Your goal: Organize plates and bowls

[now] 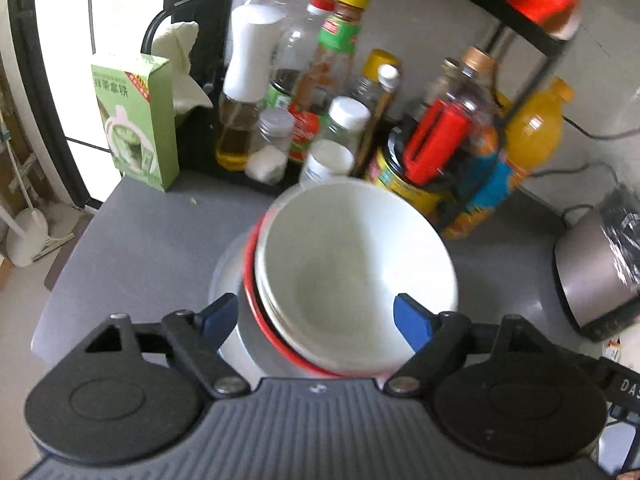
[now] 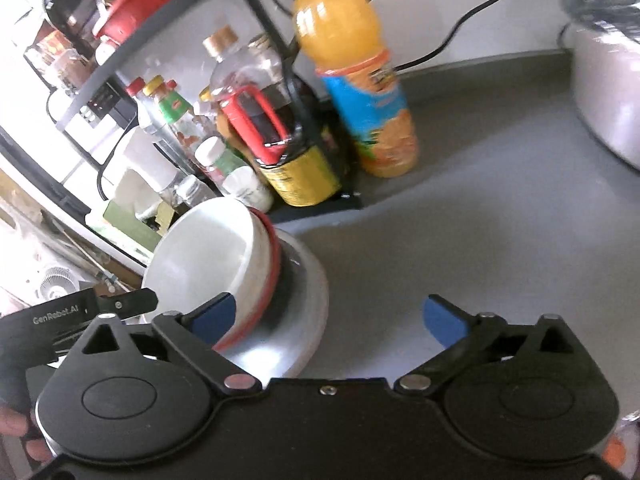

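Observation:
A stack of nested white bowls (image 1: 352, 264) sits inside a red-rimmed bowl (image 1: 256, 312) on a white plate (image 1: 226, 276) on the grey counter; the stack leans a little. My left gripper (image 1: 316, 312) is open above the stack's near side, with one blue pad on each side of it, and I see no pad pressing on it. In the right wrist view the same bowls (image 2: 204, 256), red rim (image 2: 272, 264) and plate (image 2: 312, 296) lie at the lower left. My right gripper (image 2: 330, 308) is open; its left pad is beside the stack and its right pad is over bare counter.
Crowded sauce and oil bottles (image 1: 328, 80) stand on a black rack just behind the stack, with a green box (image 1: 136, 120) to the left. An orange drink bottle (image 2: 360, 80), cables and a silver pot (image 2: 608, 92) are at the right. The counter edge (image 1: 72, 248) drops off at the left.

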A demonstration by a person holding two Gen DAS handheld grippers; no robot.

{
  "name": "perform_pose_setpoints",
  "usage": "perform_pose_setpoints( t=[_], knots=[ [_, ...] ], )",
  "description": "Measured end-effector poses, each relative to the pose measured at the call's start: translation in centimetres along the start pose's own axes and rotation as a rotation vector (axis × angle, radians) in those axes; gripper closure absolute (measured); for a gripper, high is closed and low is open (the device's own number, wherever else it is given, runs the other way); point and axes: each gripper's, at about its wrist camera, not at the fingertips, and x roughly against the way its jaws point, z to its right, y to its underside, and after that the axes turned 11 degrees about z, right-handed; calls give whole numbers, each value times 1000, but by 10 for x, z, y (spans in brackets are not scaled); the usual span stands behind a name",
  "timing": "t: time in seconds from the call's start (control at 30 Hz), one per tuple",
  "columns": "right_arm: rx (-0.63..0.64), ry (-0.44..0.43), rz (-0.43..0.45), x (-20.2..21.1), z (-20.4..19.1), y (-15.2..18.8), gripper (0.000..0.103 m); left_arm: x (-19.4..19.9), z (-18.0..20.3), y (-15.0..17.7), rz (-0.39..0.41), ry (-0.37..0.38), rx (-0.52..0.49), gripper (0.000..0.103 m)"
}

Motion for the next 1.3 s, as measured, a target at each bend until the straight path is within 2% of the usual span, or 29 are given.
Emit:
perform_pose_setpoints(
  t=[0.1, 0.47, 0.7, 0.83, 0.97, 1.3],
  knots=[
    [29, 5, 20, 30, 17, 6, 0, 23, 21, 21, 16, -2, -16, 12],
    [68, 23, 100, 121, 63, 19, 0, 102, 89, 72, 91, -33, -89, 6],
    [87, 17, 145, 166, 76, 22, 0, 144, 120, 92, 124, -38, -132, 4],
    [128, 63, 158, 185, 74, 22, 0, 164, 133, 102, 149, -53, -180, 3],
    [166, 75, 180, 200, 69, 24, 0, 176, 140, 108, 159, -32, -207, 3],
    [198, 115, 213, 225, 65, 33, 0, 199, 140, 119, 196, -24, -226, 3]
  ],
)
